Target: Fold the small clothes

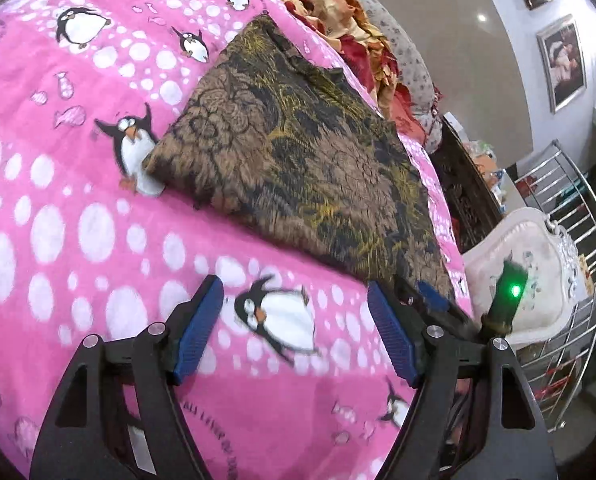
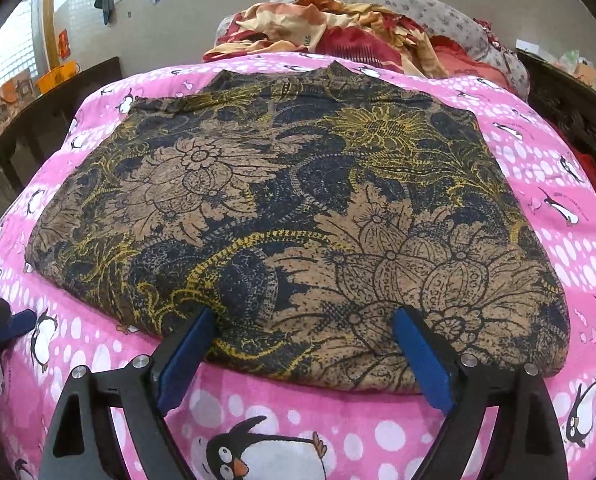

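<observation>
Spread over the bed's pink penguin blanket (image 2: 298, 412), the folded brown garment (image 2: 298, 216) lies crosswise, its near edge between the gaping, empty right tool (image 2: 304, 356), while the left tool (image 1: 295, 332), equally open and empty, hovers beside its corner.

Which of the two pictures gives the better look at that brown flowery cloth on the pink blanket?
The right wrist view: the brown floral cloth fills the frame, all edges visible. The left wrist view shows it obliquely, off to one side.
</observation>
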A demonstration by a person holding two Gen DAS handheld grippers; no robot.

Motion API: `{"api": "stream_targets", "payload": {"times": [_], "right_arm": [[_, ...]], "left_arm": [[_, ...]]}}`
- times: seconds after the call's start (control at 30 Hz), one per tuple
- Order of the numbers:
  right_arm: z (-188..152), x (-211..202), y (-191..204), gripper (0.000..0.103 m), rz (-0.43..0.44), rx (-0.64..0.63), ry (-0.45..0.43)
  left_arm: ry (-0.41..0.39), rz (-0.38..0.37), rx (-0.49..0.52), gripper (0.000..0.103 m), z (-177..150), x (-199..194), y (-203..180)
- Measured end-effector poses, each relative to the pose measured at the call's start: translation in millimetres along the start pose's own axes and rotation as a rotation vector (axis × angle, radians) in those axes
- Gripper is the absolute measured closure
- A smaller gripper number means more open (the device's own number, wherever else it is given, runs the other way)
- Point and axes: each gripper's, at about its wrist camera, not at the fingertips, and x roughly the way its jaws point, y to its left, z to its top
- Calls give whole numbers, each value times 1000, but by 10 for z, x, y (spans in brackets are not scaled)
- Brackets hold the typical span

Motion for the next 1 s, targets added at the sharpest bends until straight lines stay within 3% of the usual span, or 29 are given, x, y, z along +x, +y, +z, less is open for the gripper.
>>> {"api": "stream_targets", "payload": {"times": [0.27,0.33,0.4,0.43,0.5,0.6,0.8,1.0], "right_arm": [[7,1,4,13,-1,-2,-1],[5,1,-2,13,-1,-3,-2],[5,1,1,13,0,-1,-1],[5,1,3,13,0,-1,-1],[5,0,12,13,0,-1,-1],[5,3,10,12,0,-1,-1],[14,16,46,9,-6,-10,8],[15,22,56,9,-10,-11,6]], "left_arm": [[-69,-80,-226,27,563,200,245],[-30,-84,-172,24,563,260,118],[50,-138,-96,25,488,339,-17],[49,-122,-69,25,484,339,-42],[-12,-71,-75,25,555,263,58],[-50,-84,-137,26,657,230,199],[-71,7,44,26,491,257,40],[-97,21,100,26,450,319,28]]}}
